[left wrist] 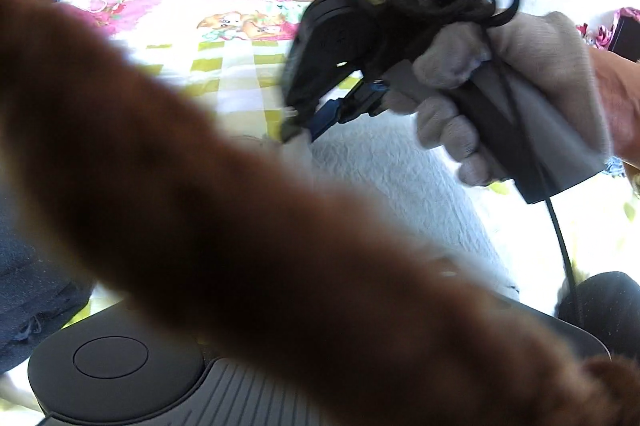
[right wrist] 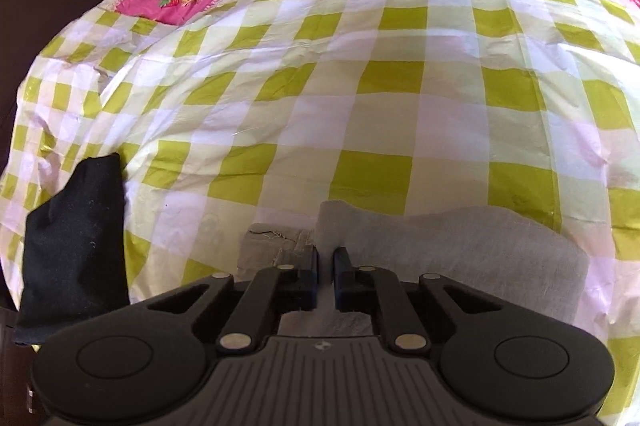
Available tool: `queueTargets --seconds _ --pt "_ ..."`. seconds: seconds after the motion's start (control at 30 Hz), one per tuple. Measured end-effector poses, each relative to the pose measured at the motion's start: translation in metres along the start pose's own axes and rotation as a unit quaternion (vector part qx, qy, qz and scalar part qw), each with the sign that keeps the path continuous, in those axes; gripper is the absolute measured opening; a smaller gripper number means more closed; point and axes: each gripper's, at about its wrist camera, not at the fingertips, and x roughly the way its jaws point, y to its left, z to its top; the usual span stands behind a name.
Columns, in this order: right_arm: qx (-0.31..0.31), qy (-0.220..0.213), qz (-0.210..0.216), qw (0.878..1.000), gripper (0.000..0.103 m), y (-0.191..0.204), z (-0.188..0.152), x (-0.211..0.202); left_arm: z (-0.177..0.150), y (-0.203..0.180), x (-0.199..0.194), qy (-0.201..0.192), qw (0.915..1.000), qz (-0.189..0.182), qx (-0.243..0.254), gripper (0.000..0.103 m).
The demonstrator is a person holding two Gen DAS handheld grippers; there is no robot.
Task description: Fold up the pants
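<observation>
Here the right gripper [right wrist: 326, 262] pinches the grey pants [right wrist: 460, 246] edge.

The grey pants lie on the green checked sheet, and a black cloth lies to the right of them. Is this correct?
Not quite: the right wrist view shows the black cloth to the left of the grey pants, on the same checked sheet.

your right gripper [right wrist: 326, 262] sits low over the bed [right wrist: 360, 86], its jaws nearly closed with a thin gap, over the edge of the grey pants [right wrist: 460, 250] lying on the checked sheet. a dark folded cloth [right wrist: 76, 238] lies well apart at the left.
</observation>
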Motion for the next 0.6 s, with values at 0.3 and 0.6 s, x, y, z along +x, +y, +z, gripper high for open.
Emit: queueTargets --seconds 0.3,0.6 --pt "-0.022 -0.067 0.045 0.996 0.021 0.016 0.001 -0.09 0.007 0.003 -0.041 -0.051 0.9979 -0.038 -0.014 0.007" --pt "-0.01 -0.011 0.042 0.999 0.021 0.051 0.0 0.009 -0.017 0.051 -0.013 -0.008 0.9966 -0.01 -0.082 0.007"
